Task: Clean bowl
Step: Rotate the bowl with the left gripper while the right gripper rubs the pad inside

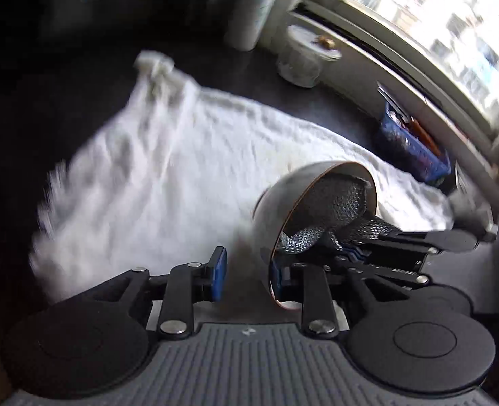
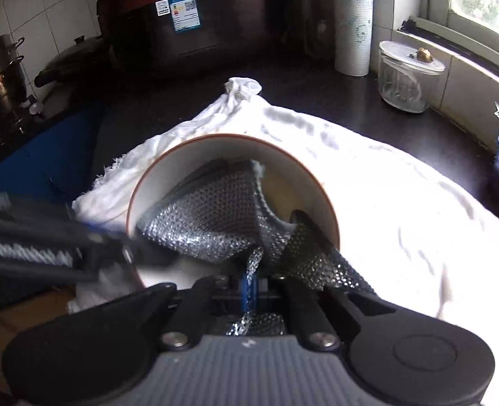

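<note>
Altogether: one bowl (image 2: 232, 155), one mesh cloth (image 2: 209, 223), two grippers, one towel (image 2: 401, 220).

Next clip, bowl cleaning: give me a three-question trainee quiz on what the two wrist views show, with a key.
1. True or false: the right gripper is shut on the silver mesh scrubbing cloth.
2. Where does that cloth's free end sit? A: inside the tilted, brown-rimmed grey bowl; B: on the windowsill; C: in the glass jar.
3. Fill in: under the bowl lies a crumpled white ____.
Key: 1 true; 2 A; 3 towel.
</note>
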Action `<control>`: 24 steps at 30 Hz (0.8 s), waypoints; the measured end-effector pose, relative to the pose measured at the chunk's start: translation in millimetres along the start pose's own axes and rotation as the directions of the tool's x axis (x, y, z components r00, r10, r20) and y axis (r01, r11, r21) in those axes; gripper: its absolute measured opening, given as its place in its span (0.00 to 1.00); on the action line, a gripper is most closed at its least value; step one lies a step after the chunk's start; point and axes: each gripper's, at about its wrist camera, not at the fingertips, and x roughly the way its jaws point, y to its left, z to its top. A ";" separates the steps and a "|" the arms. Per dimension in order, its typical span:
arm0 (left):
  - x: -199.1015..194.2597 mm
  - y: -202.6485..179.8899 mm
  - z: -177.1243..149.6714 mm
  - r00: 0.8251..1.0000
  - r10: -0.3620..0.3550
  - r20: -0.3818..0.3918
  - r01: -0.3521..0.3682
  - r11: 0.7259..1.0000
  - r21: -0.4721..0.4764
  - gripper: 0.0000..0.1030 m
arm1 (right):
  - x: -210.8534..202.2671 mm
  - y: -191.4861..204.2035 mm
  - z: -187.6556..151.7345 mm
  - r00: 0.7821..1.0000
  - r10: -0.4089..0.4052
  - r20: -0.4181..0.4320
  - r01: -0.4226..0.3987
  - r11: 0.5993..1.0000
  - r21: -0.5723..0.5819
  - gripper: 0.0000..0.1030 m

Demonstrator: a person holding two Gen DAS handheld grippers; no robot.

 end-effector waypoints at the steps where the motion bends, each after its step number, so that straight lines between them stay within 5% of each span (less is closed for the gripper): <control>1: 0.5 -2.8 3.4 1.000 0.004 0.001 -0.004 0.999 0.042 0.07 | -1.3 -0.7 1.7 1.000 -0.007 0.005 0.007 1.000 -0.007 0.02; 3: 1.9 -4.0 5.5 1.000 -0.007 0.000 0.007 0.997 0.074 0.06 | -2.9 -1.7 5.3 1.000 -0.013 0.016 0.013 1.000 -0.021 0.02; 7: 4.6 8.5 -2.4 0.999 -0.050 0.006 0.050 0.999 -0.021 0.06 | 0.0 -3.2 7.3 1.000 -0.007 0.009 0.008 1.000 -0.027 0.02; 10: 12.5 32.0 -16.3 0.991 -0.133 0.007 0.131 0.963 -0.237 0.06 | 5.0 -9.6 5.6 0.999 0.043 -0.015 -0.043 0.999 0.032 0.01; 13: 22.8 50.4 -32.0 0.978 -0.208 0.016 0.194 0.882 -0.430 0.06 | 8.4 -11.9 5.7 0.996 0.089 -0.021 -0.087 0.994 0.070 0.01; 16: 34.9 61.5 -45.9 0.958 -0.286 0.034 0.251 0.772 -0.583 0.06 | 12.5 -13.0 7.4 0.994 0.111 -0.025 -0.108 0.991 0.084 0.01; 17: 40.9 64.0 -50.5 0.945 -0.325 0.039 0.274 0.721 -0.637 0.06 | 13.7 -13.0 7.5 0.993 0.116 -0.027 -0.114 0.990 0.087 0.02; 21: 55.3 64.4 -61.8 0.903 -0.425 0.061 0.324 0.583 -0.745 0.06 | 10.7 -7.5 7.1 0.994 0.106 -0.029 -0.104 0.993 0.057 0.04; 24: 60.4 59.9 -63.9 0.895 -0.445 0.045 0.321 0.570 -0.756 0.06 | 8.1 -7.9 5.8 0.995 0.093 -0.031 -0.091 0.995 0.048 0.04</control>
